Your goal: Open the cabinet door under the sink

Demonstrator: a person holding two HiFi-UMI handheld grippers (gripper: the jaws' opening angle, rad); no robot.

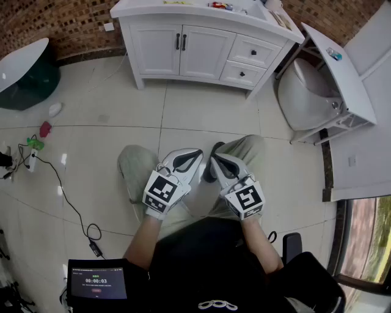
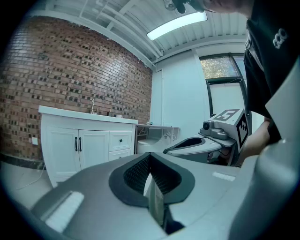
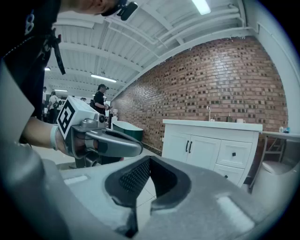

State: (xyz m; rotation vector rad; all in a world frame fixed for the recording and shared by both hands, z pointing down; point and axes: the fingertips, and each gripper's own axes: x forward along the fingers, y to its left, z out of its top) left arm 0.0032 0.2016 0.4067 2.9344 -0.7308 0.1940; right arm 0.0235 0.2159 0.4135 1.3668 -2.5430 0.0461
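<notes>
Cabinet (image 1: 135, 55): white vanity at the far side, against the brick wall (image 1: 67, 24). Two doors under the sink, left door (image 1: 157, 49) and right door (image 1: 206, 52), both shut flush. A black vertical handle (image 1: 178, 41) sits on each, side by side at the centre seam. Two drawers (image 1: 253, 52) are stacked to the right of the doors, each with a small black knob. The white worktop (image 1: 183, 13) on top carries a few small items, too small to identify.

Left tongs (image 1: 197, 152): tips closed together, nothing between them. They are held low in front of the person's knees, well apart from the cabinet and pointed toward it.

Right tongs (image 1: 218, 147): same, tips closed and empty, just beside the left tongs. A marker cube (image 1: 245, 198) sits on its near end.

Neither is touching the cabinet; a stretch of tile floor (image 1: 201, 110) lies between them and it.

Around:
- A white bowl-shaped fixture (image 1: 305, 92) sits right of the cabinet, under a white rack.
- A dark green tub (image 1: 24, 76) with a white rim is at the far left.
- A black cable (image 1: 64, 195) snakes over the floor at left.
- A tablet (image 1: 98, 282) with a timer screen is at near left.
</notes>
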